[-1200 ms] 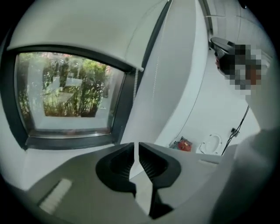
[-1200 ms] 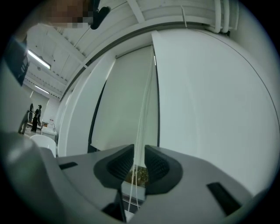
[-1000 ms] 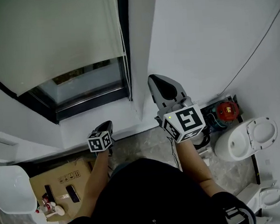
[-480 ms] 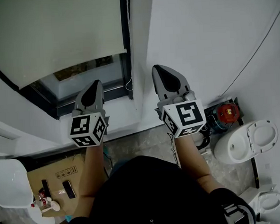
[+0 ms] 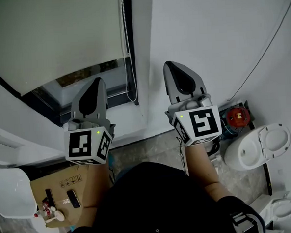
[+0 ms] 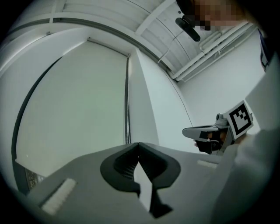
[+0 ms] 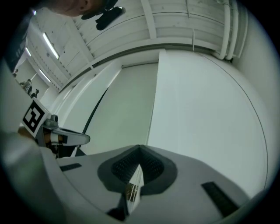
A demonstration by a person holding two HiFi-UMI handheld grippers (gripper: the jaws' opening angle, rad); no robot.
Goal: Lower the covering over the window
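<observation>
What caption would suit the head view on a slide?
Left gripper and right gripper, both shut and empty, point at a partly lowered roller blind with its bead chain alongside.

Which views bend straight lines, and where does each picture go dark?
Head view: mild bowing, dim overall, with a dark window frame under the pale blind. Left gripper view: strong fisheye, the blind's edge bows, corners black. Right gripper view: same fisheye, black corners.
</observation>
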